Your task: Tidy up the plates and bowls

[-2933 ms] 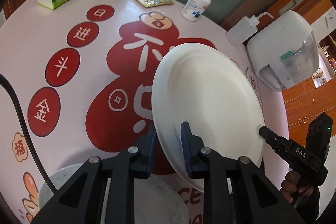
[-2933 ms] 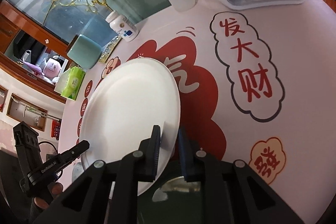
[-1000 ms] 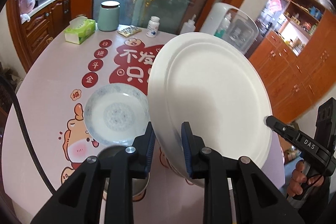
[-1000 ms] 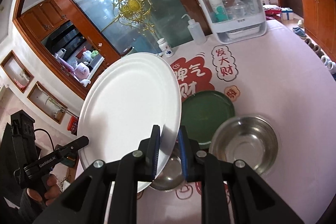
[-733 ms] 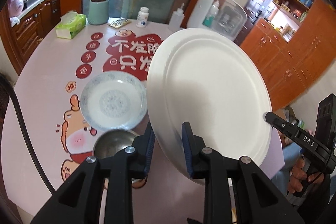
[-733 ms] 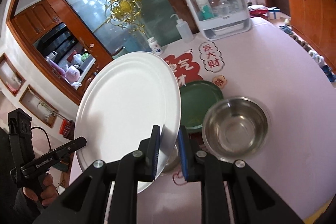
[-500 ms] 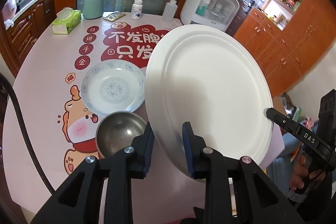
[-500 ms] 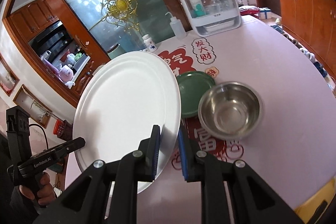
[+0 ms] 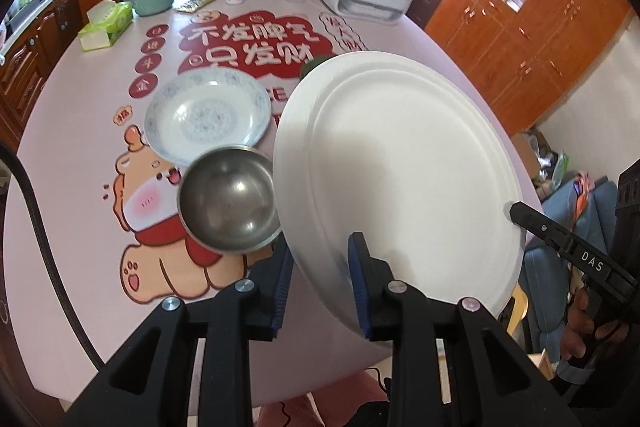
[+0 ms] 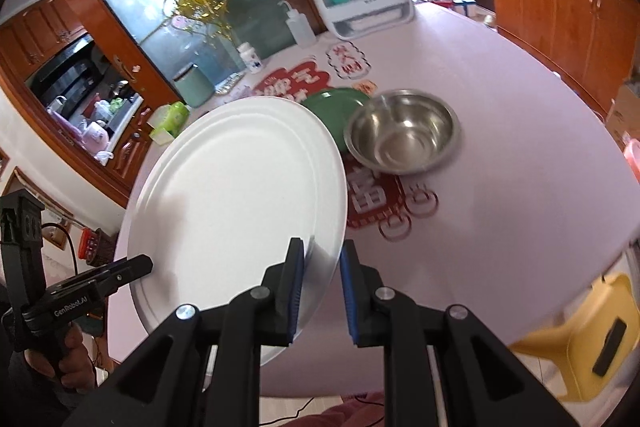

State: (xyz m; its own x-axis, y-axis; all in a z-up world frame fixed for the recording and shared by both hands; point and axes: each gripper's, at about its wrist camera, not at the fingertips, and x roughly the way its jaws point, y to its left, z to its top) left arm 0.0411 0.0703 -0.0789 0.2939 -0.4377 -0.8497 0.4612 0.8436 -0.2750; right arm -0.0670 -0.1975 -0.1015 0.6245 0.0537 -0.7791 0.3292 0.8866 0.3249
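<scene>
A home dining room is showing here: wooden cabinets (image 9: 516,23) are lining the walls, and a kitchen (image 10: 80,95) is opening behind the round worktop (image 10: 520,131).

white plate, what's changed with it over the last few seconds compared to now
The white plate, held low and close over the table's far half about three seconds ago, has been lifted and drawn back toward the near edge, so the patterned plate, green plate and both steel bowls now show beyond it. Unchanged: the left gripper and right gripper still clamp opposite rims.
</scene>
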